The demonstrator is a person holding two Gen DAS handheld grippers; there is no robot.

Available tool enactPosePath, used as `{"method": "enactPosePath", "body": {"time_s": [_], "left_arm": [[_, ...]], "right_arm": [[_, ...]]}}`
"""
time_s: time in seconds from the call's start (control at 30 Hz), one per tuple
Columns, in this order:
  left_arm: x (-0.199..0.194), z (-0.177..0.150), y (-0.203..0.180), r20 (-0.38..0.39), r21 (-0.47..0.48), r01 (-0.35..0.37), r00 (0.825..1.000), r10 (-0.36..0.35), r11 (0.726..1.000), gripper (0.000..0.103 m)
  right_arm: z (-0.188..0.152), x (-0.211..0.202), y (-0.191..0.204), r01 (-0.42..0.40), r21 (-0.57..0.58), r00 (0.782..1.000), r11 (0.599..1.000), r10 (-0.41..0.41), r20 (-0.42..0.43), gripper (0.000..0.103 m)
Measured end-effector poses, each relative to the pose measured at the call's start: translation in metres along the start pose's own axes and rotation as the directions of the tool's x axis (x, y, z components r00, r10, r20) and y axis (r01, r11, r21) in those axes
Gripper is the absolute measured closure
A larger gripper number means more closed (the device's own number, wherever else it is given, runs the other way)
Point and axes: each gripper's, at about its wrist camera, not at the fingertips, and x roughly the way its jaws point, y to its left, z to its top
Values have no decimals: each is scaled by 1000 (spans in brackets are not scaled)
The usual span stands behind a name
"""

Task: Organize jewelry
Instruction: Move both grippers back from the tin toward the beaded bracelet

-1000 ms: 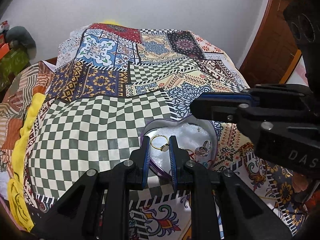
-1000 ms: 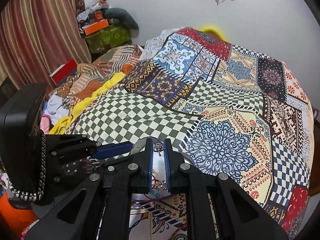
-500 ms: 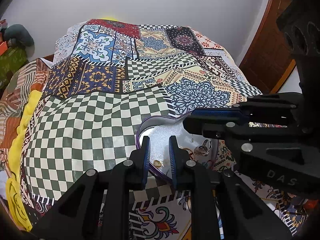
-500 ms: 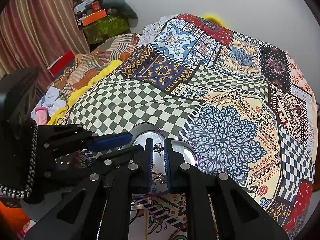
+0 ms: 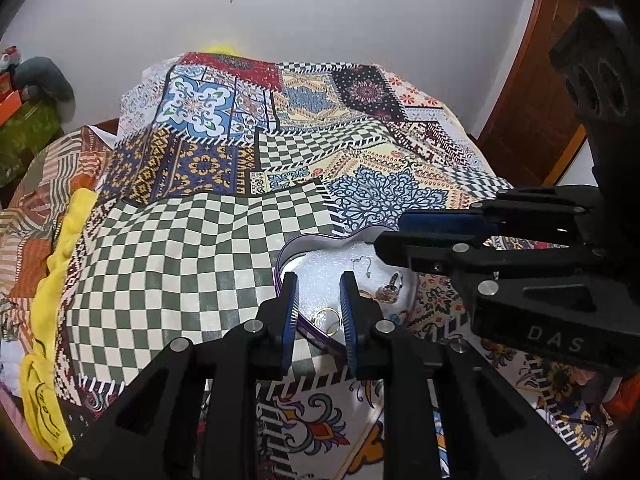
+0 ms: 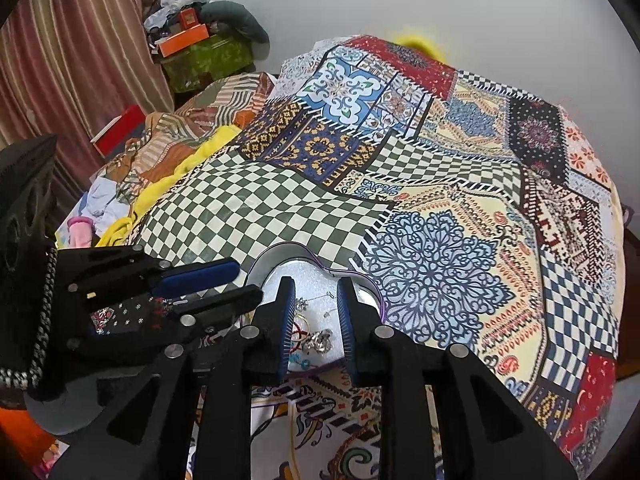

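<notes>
A heart-shaped tin [image 5: 289, 246] with a purple rim and white padding lies on the patchwork bedspread; it also shows in the right wrist view [image 6: 280, 251]. Inside lie a gold ring [image 5: 327, 315], a silver ring [image 5: 390, 288] and a hook earring [image 5: 365, 265]. In the right wrist view a sparkly piece [image 6: 319, 340] and a thin earring [image 6: 327, 314] lie in it. My left gripper [image 5: 317, 280] is open and empty over the tin's near edge. My right gripper [image 6: 316, 286] is open and empty above the tin.
The patchwork bedspread [image 6: 432, 184] covers the bed. A yellow cloth [image 5: 48, 280] lies along the left side. Boxes and clothes [image 6: 192, 40] pile by the curtain at far left. A wooden door [image 5: 536, 92] stands at right.
Both grippers have opened. The small earring that the right gripper pinched now lies in the tin. The gold ring lies inside the tin near the left gripper's fingers.
</notes>
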Motion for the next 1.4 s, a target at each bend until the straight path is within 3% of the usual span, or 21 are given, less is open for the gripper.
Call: {"method": "enactPosePath", "body": {"time_s": [0.43,0.6,0.73,0.83,1.17,1.4], "left_arm": [[-56,-1,-16,67,28,-48,997,46,998,83],[-76,-4,-27,94,34,-59,994,55,998,70],[-90,-8,-38,113,30,-54,992,50,998,61],[-97,-12,-45,122,30,-59,991,55,998,56],[-96,-30,-78,102,44,-56,993,52,997,51],[-74,-41,-95,47,65,-50,998,47,997,51]], "right_arm": [[-12,-62,13,68,-17,992,998,-66,104,84],[-20,-86,15,86,-10,987,996,-84,140,83],[-30,-100,14,110,1,979,994,-109,171,63],[-41,-110,11,145,-1,971,989,-142,190,60],[-71,-125,-13,154,61,970,986,-163,183,60],[-90,-120,-35,153,116,975,981,-169,146,60]]}}
